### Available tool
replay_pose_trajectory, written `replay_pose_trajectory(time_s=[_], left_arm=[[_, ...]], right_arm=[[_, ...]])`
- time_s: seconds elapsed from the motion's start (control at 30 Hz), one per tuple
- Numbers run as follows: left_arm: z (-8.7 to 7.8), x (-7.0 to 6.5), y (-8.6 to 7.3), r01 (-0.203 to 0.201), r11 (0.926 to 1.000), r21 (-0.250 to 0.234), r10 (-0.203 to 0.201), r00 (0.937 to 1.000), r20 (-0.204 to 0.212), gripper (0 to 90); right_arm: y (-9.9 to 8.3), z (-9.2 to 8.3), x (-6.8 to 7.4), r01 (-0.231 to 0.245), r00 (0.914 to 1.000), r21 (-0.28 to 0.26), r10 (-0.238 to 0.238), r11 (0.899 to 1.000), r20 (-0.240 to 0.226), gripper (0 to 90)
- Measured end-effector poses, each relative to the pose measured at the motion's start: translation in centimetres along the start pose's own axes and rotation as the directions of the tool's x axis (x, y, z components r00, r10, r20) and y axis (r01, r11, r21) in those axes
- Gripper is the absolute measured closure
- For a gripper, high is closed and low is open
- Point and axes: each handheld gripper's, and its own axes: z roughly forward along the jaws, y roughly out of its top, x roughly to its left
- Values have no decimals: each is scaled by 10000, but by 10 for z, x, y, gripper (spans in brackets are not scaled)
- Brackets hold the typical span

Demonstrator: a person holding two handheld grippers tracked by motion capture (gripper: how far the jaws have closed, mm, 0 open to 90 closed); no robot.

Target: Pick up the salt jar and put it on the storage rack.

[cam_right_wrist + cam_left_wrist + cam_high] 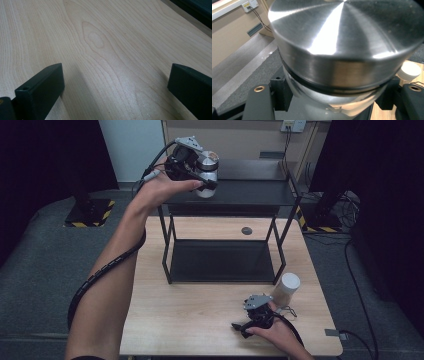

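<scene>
Two grippers: the left gripper [204, 176], upper centre, clamps a steel-lidded jar [207, 174] for shelving; the right gripper [239, 326] rests wide, empty.

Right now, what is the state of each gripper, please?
Left gripper: closed on the metal-lidded jar, held up by the shelf.
Right gripper: jaws open, holding nothing, low over the table.

Your light wooden table [200, 315] carries a black two-level metal shelf [225, 262] toward its far edge, a white-lidded cylinder jar [286, 289] near the right edge, and a small grey disc [246, 230] by the far edge
</scene>
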Motion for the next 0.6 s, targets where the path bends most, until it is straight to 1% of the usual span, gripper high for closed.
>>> replay_pose_trajectory(time_s=[0.23,0.3,0.43,0.53,0.6], left_arm=[[7,-3,2,248,9997,-11,-248,9995,-193,300],[9,-5,3,326,9995,42,-324,9988,-367,300],[11,-8,3,517,9987,50,-513,9970,-575,300],[13,-9,4,526,9986,105,-518,9965,-661,300],[14,-11,5,487,9986,195,-470,9957,-793,300]], right_arm=[[0,0,0,5,10000,0,-5,10000,-7,14],[0,0,0,4,10000,1,-4,10000,-8,14],[0,0,0,10,10000,0,-10,10000,-11,14],[0,0,0,10,10000,-3,-10,10000,-8,14],[0,0,0,11,10000,-5,-11,10000,-10,15]])
